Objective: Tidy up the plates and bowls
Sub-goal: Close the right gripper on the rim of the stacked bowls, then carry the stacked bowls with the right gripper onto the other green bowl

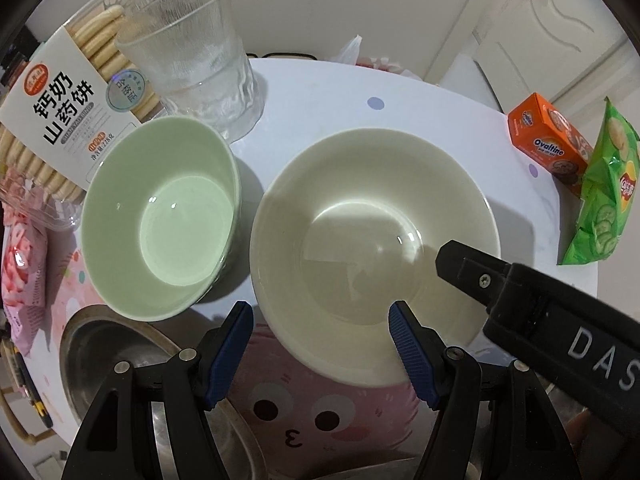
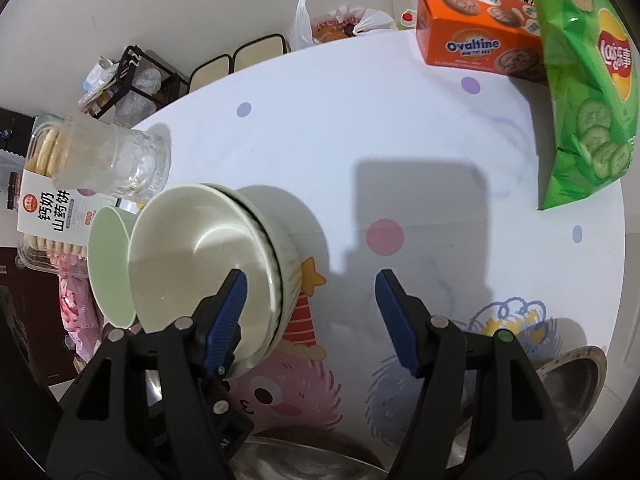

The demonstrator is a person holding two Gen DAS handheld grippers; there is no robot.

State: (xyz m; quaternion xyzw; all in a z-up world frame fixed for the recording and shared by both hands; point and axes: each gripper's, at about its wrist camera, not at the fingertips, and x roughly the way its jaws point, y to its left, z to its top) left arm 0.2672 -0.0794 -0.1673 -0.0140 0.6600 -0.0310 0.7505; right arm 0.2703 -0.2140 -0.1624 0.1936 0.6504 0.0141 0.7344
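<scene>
A cream bowl (image 1: pixel 372 236) sits on the table; in the right wrist view it (image 2: pixel 200 264) is nested in a second ribbed cream bowl (image 2: pixel 286 276). A pale green bowl (image 1: pixel 164 216) stands just left of it, touching; it shows in the right wrist view (image 2: pixel 106 264). My left gripper (image 1: pixel 320 348) is open, its jaws on either side of the cream bowl's near rim. My right gripper (image 2: pixel 310 320) is open; its left finger (image 2: pixel 226 316) is over the cream bowl's rim. The right gripper's finger (image 1: pixel 472 272) reaches over the bowl from the right.
A glass tumbler (image 1: pixel 200 56) and a biscuit pack (image 1: pixel 60 112) stand behind the green bowl. An orange Ovaltine box (image 2: pixel 480 32) and a green crisp bag (image 2: pixel 588 80) are far right. Metal bowls (image 1: pixel 108 344) (image 2: pixel 576 384) lie near the front edge.
</scene>
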